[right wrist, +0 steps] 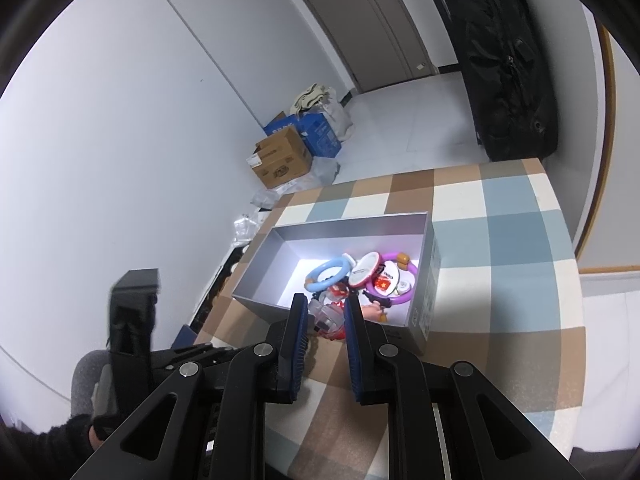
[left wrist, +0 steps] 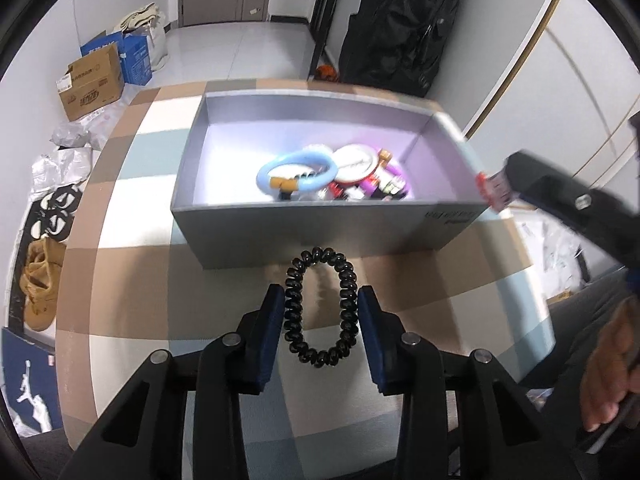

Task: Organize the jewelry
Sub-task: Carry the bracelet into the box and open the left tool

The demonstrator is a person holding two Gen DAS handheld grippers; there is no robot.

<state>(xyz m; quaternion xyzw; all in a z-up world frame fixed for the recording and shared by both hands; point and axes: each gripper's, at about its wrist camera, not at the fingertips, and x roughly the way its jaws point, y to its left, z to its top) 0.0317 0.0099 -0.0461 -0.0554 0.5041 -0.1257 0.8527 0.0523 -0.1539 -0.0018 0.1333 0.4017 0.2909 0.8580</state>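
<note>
Left gripper (left wrist: pixel 321 312) pinches a black spiral hair tie (left wrist: pixel 320 306) just before the grey box's (left wrist: pixel 280 228) near wall. Right gripper (right wrist: pixel 326 320) clamps a clear red trinket (right wrist: pixel 330 318) over the box, where bracelets (left wrist: pixel 294 174) already lie; both pieces remain to drop.

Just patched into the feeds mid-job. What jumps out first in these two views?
In the left wrist view, a black spiral hair tie sits between the fingers of the left gripper, just in front of the grey box on the checked tablecloth. Inside the box, a light blue ring lies among colourful trinkets heaped at one end. In the right wrist view, the right gripper holds a red and clear trinket at the box's near wall.
</note>
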